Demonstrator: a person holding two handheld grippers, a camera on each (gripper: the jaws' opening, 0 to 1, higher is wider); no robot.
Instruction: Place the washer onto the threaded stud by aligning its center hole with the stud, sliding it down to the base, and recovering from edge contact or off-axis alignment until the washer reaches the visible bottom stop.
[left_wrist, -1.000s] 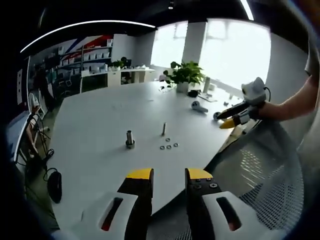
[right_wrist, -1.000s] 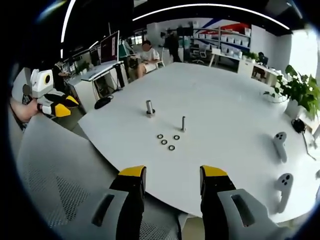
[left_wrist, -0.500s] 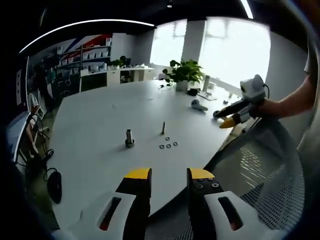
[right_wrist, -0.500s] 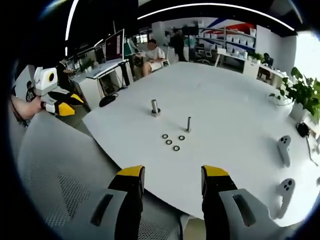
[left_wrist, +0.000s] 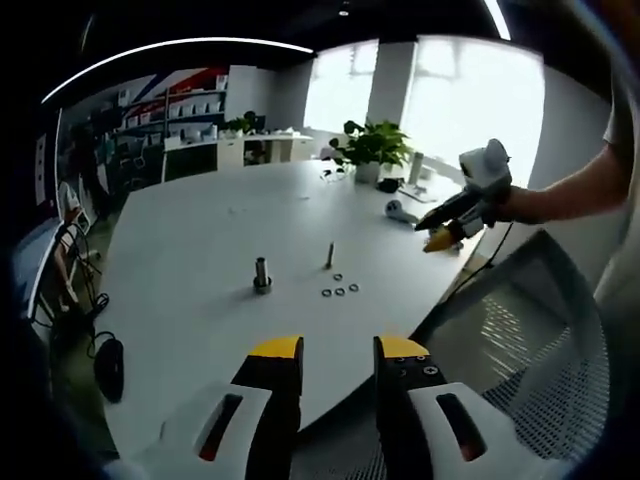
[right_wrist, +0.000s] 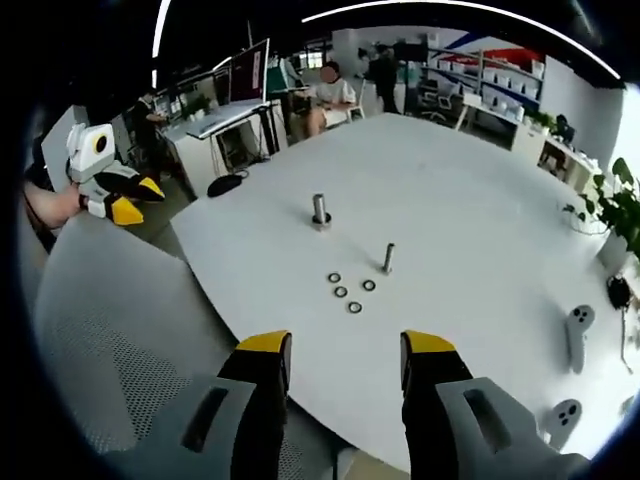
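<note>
**Washers and threaded stud, ungrasped, on white table**

Item: four small metal washers, laid flat in a loose cluster on the white table; also seen in the left gripper view. Just beside the cluster the slim threaded stud stands upright. A thicker metal post on a round base stands a little apart from both.

Handling, as judged: each washer is taken to be light, rigid, thin and smooth, lying flush to the table, so slippage is likely. A hold across the outer rim, leaving the centre hole free, is advised; an edge may need to be tipped up first.

Position relative to grippers: the washers lie well ahead of the right gripper and roughly on its axis. The left gripper is held similarly far off. Both are held off the table's near edge with jaws parted and nothing between them.
</note>
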